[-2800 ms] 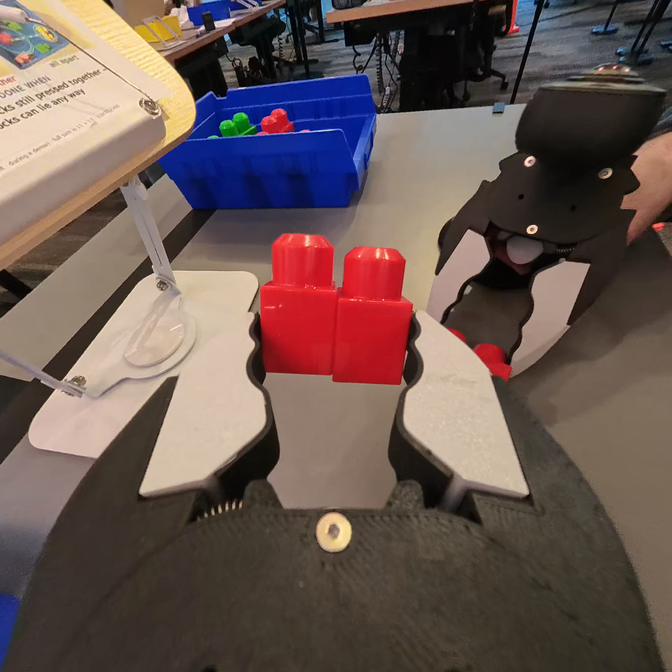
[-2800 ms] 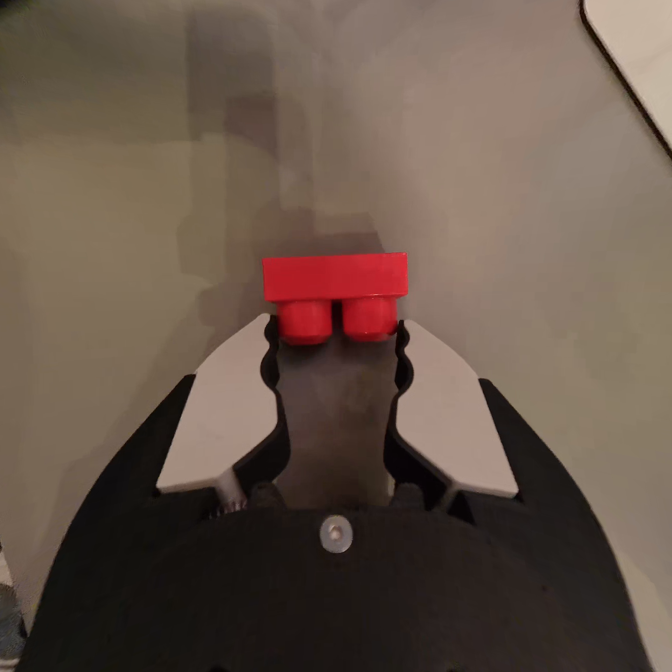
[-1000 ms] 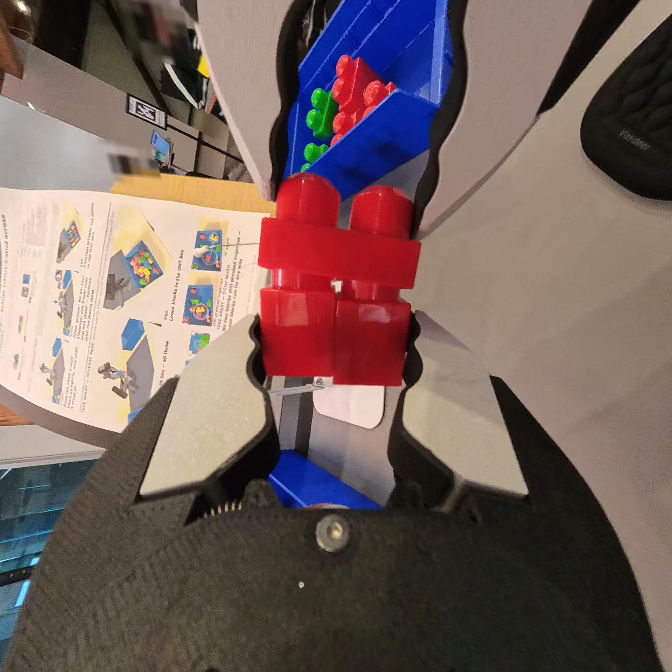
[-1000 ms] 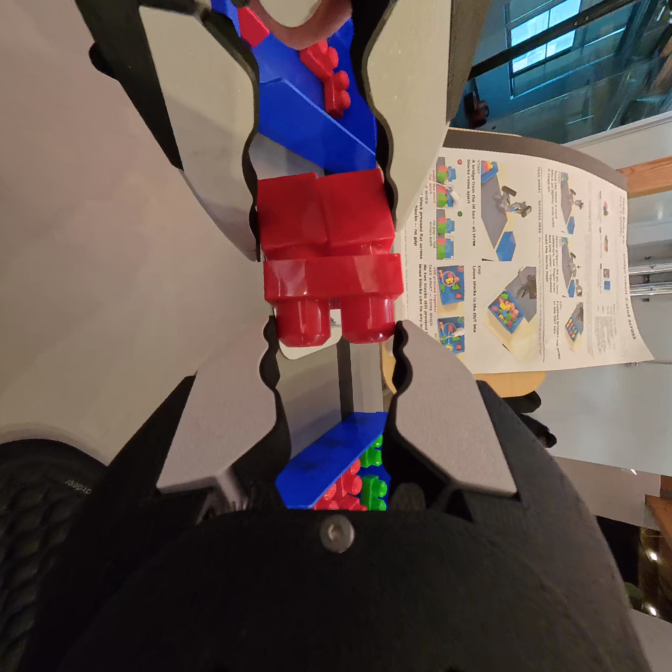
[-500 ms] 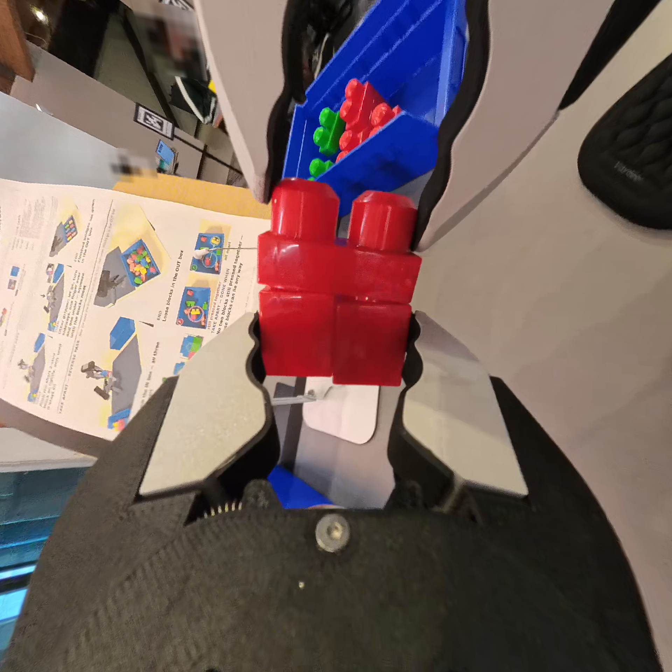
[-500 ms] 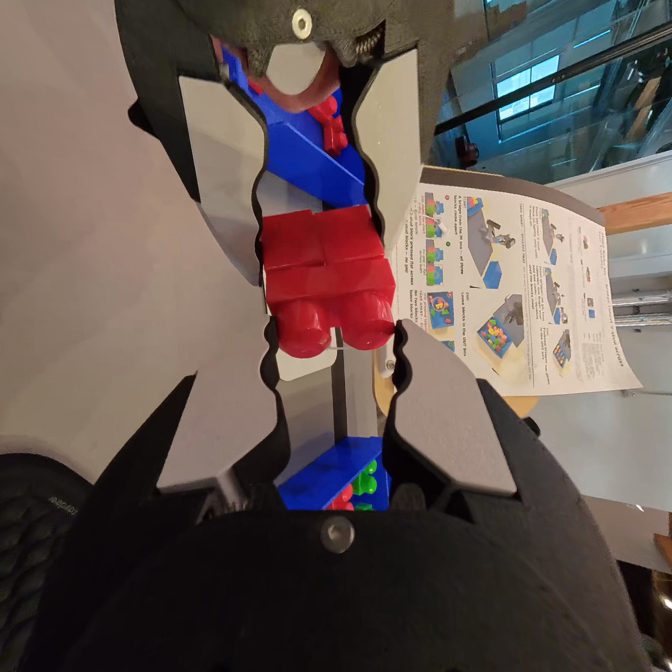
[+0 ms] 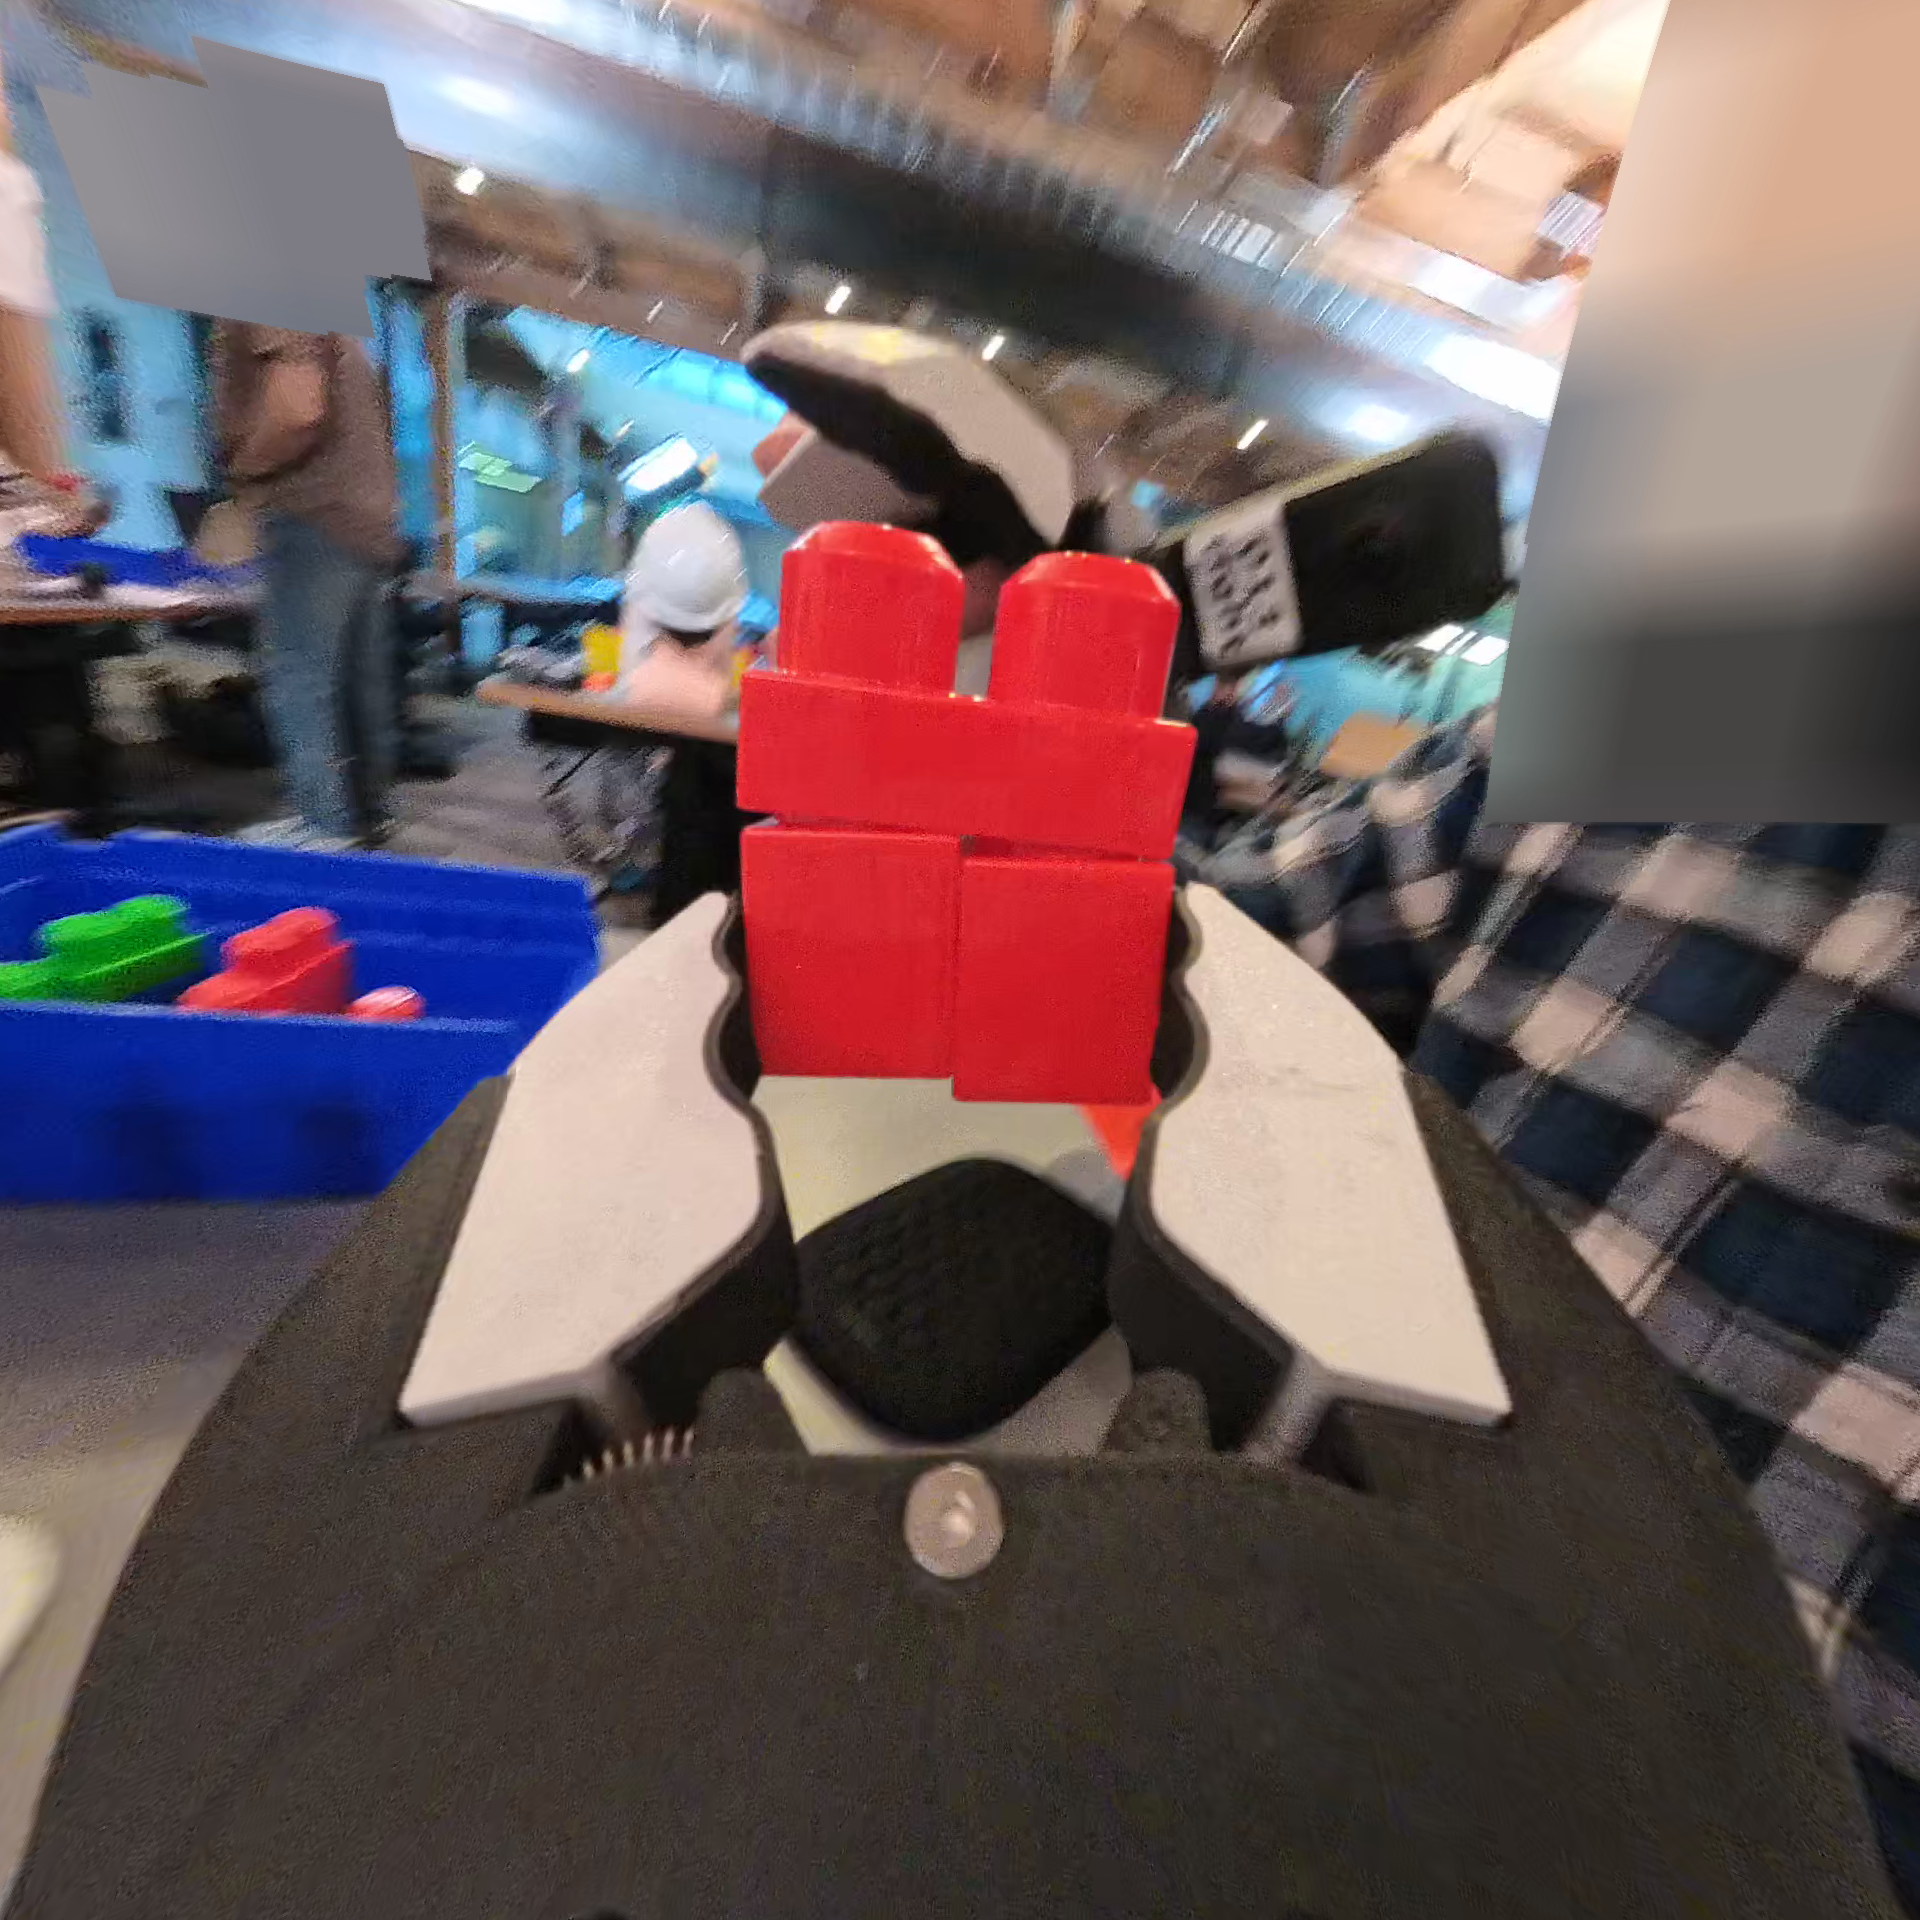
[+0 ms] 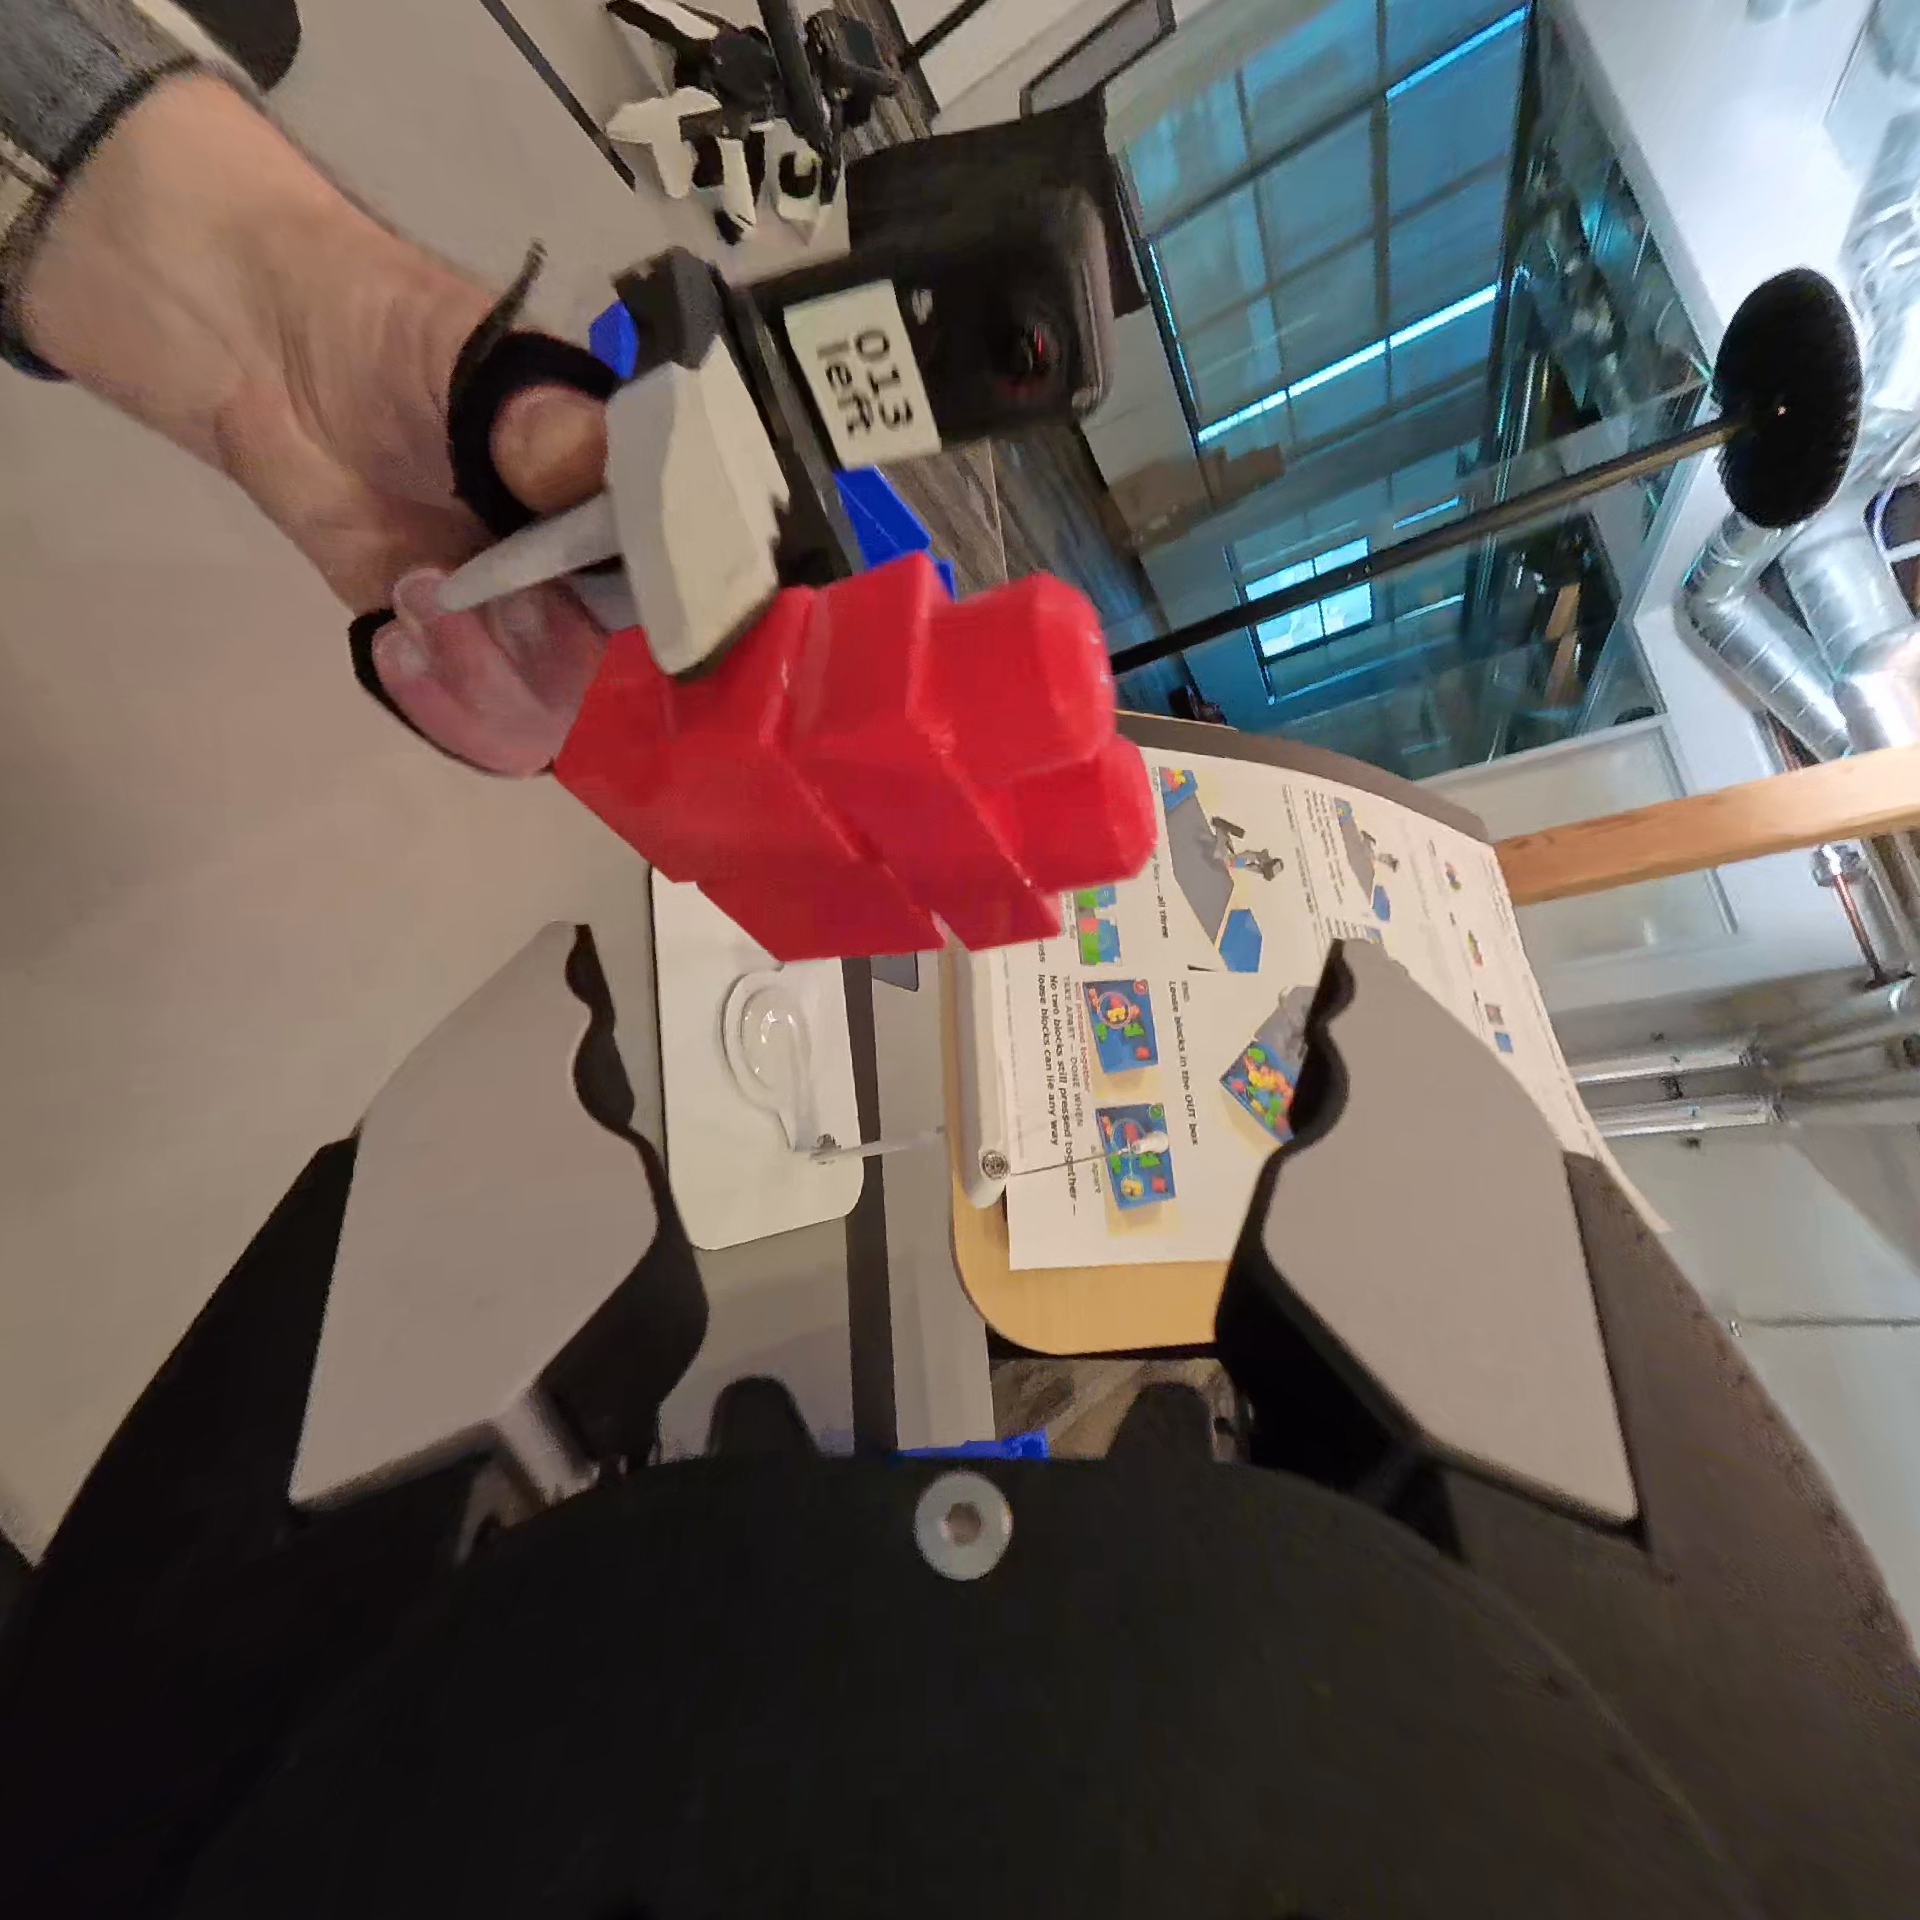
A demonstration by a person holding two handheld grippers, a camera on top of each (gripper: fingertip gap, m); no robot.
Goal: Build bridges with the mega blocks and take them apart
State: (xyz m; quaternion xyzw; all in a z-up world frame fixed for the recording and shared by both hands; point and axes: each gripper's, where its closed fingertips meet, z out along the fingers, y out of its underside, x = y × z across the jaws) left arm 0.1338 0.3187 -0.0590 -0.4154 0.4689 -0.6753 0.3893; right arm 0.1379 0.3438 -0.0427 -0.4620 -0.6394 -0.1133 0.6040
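The right gripper (image 8: 956,1049) lets go and gapes wide, empty — the red bridge (image 7: 961,821) is pressed together, probably seated, though blur hides the seam. The left gripper (image 7: 956,997) clamps its two lower blocks, aloft beside the blue bin (image 7: 312,1101) — build done, teardown next.

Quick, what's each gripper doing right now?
Left gripper: closed on the red block stack.
Right gripper: open, holding nothing.

An instruction sheet (image 8: 1247,1039) lies on a wooden board (image 8: 1091,1299); just beside the board, a white stand base (image 8: 758,1174) sits on the desk (image 8: 208,935).
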